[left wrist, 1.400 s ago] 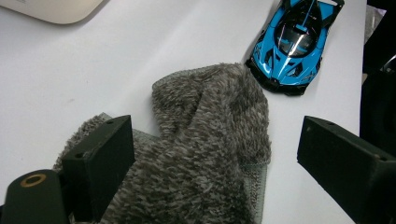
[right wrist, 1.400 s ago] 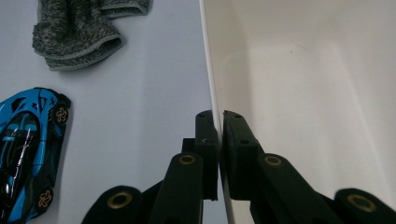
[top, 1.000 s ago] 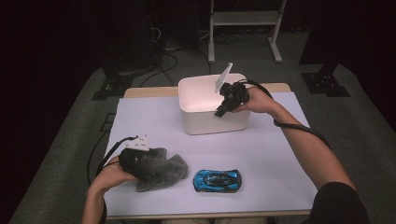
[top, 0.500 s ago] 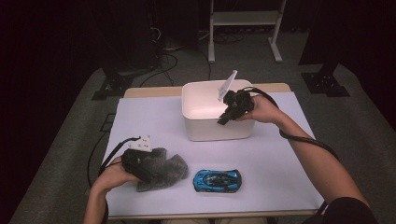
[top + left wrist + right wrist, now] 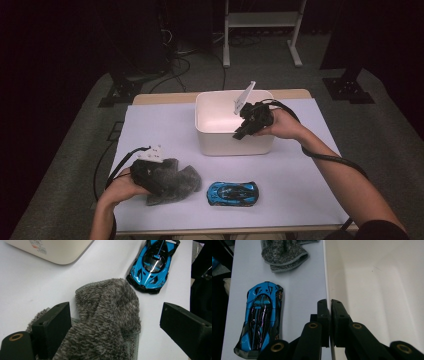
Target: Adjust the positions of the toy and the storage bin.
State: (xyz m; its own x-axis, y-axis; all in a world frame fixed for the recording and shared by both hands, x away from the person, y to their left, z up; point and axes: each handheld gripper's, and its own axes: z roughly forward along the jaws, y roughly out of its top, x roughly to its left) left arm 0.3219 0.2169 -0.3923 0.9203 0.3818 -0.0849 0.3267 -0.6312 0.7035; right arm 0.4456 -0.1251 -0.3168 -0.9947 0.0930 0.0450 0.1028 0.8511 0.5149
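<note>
White bin (image 5: 220, 142): stands on the white table sheet (image 5: 300, 165), now nearer the person and further right than a second ago, when it stood closer to the far edge. Right gripper (image 5: 242, 131): jaws clamped tight on the bin's near-right rim, one jaw inside the wall, one outside; it has travelled with the bin. Grey fuzzy cloth (image 5: 107, 322): in front of the bin, to its left, unmoved. Left gripper (image 5: 150, 172): over the cloth, jaws spread wide either side of it, the left one touching the pile, not pinching; position unchanged. Blue toy car (image 5: 233, 193): directly in front of the bin, just beside the cloth, unmoved.
</note>
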